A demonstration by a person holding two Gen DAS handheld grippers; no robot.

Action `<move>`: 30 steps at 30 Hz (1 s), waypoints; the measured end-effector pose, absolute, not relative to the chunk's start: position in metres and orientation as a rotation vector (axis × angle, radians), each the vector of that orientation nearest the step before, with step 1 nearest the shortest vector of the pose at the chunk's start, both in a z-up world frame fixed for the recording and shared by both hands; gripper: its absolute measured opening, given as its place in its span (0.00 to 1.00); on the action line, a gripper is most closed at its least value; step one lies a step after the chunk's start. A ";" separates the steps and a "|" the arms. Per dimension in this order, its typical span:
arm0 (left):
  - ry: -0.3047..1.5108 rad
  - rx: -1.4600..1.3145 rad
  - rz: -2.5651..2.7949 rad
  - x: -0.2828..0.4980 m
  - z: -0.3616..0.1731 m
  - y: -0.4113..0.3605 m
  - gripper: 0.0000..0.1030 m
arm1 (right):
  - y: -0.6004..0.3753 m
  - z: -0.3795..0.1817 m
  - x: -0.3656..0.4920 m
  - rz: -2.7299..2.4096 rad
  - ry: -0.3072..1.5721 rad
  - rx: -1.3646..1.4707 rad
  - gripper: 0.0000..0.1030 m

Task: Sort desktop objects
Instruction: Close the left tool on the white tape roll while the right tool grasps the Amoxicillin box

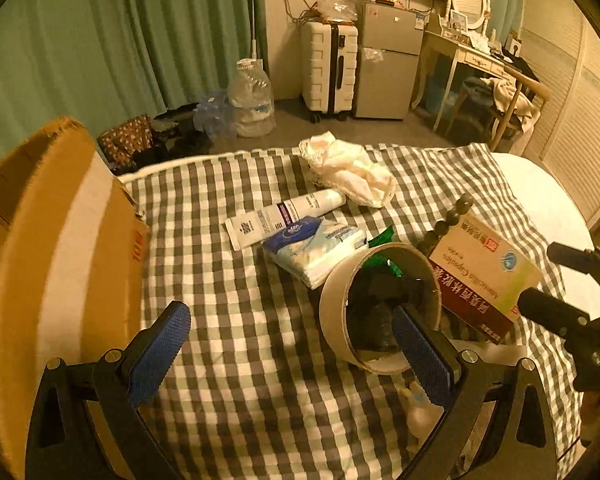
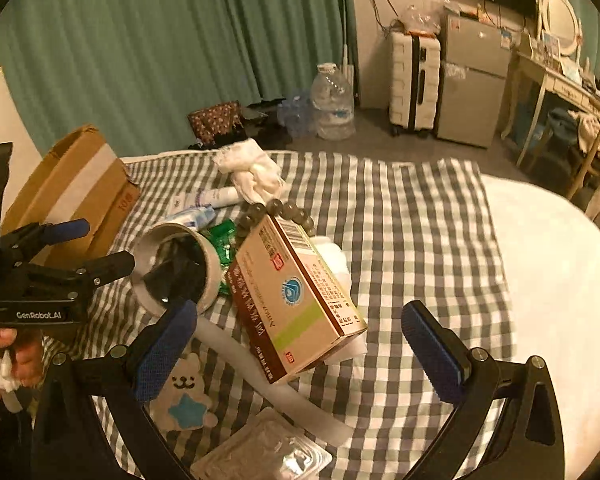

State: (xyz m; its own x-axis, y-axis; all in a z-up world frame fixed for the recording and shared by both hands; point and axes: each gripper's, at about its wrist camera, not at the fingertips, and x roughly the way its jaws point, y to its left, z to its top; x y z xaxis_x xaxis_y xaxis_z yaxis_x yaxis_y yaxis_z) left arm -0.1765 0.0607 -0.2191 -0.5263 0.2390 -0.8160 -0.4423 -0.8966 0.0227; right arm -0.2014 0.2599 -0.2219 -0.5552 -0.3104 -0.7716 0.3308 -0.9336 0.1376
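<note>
Looks like I'm at the pick-something stage: both claws are spread wide with nothing in them. My left claw hovers over the checked bed cover, with the tape roll right at its right finger and the cardboard box just off its left. My right claw has the medicine box straight ahead between its fingers, so closing on that seems the next move. Only the right view shows the blister pack below the claw.
</note>
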 end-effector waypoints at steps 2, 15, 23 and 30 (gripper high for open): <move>0.311 -1.260 2.415 -0.179 -0.229 0.062 1.00 | 0.257 -0.230 -0.203 -2.481 0.038 1.257 0.96; 0.285 -1.308 2.340 -0.182 -0.242 0.057 0.28 | 0.256 -0.247 -0.209 -2.474 0.052 1.290 0.48; 0.234 -1.390 2.290 -0.187 -0.258 0.047 0.07 | 0.251 -0.255 -0.205 -2.457 0.058 1.341 0.60; 0.250 -1.331 2.297 -0.173 -0.238 0.050 0.04 | 0.270 -0.244 -0.206 -2.435 -0.081 1.352 0.38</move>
